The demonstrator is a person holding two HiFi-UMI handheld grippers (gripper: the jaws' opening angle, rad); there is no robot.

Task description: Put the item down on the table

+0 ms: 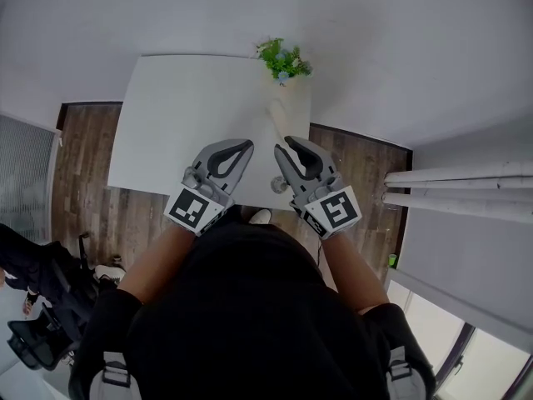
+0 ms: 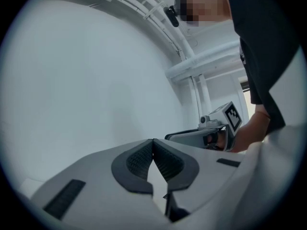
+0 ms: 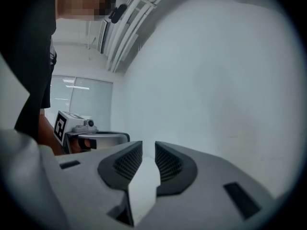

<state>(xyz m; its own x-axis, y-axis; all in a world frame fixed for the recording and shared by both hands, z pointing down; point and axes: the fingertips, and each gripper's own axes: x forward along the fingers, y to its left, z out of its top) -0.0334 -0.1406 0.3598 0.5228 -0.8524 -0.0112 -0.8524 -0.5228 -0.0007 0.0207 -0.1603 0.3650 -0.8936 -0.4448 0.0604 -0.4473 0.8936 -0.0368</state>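
A white table (image 1: pixel 187 127) stands below me in the head view. On its far edge is a pale vase (image 1: pixel 281 105) holding green leaves and small flowers (image 1: pixel 283 60). Both grippers are held level above the table's near edge, close to the person's chest, and apart from the vase. My left gripper (image 1: pixel 247 146) (image 2: pixel 153 141) is shut, its ribbed pads touching with nothing between them. My right gripper (image 1: pixel 289 142) (image 3: pixel 148 143) shows a narrow gap between its pads, also with nothing in it. Each gripper view shows only the bare white wall and the other gripper alongside.
Dark wooden floor (image 1: pixel 83 161) surrounds the table. White pipes (image 1: pixel 462 192) run along the wall at the right. A black chair and other dark items (image 1: pixel 42 307) stand at the lower left. The person's black-clad body fills the bottom of the head view.
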